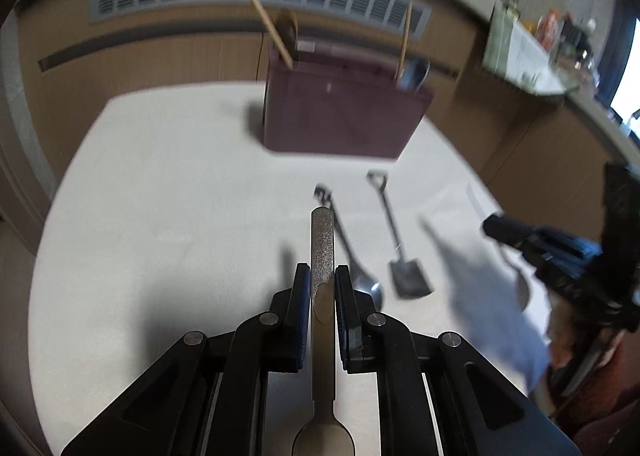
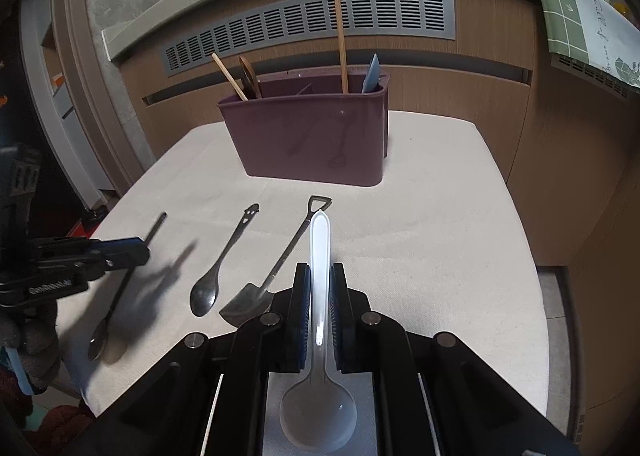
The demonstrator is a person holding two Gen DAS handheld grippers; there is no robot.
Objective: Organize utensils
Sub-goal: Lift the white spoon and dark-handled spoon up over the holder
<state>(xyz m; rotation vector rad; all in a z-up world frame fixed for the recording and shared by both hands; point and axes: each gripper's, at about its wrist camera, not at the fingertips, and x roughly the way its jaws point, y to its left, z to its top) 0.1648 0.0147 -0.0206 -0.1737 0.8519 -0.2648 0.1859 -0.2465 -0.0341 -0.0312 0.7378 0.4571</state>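
Observation:
My left gripper (image 1: 322, 276) is shut on the handle of a metal spoon (image 1: 322, 248), bowl toward the camera, above the white table. My right gripper (image 2: 320, 276) is shut on a clear plastic spoon (image 2: 320, 244), bowl toward the camera. A maroon utensil holder (image 2: 316, 136) stands at the far side of the table and also shows in the left wrist view (image 1: 340, 116); it holds wooden chopsticks and a blue utensil. On the table lie a dark spoon (image 2: 220, 268), a shovel-shaped spoon (image 2: 276, 272) and a long thin spoon (image 2: 120, 288).
The white table (image 2: 440, 256) ends at a wooden wall with a grey vent (image 2: 312, 24) behind the holder. The left gripper shows at the left edge of the right wrist view (image 2: 92, 252). A counter with bottles (image 1: 560, 36) is at the far right.

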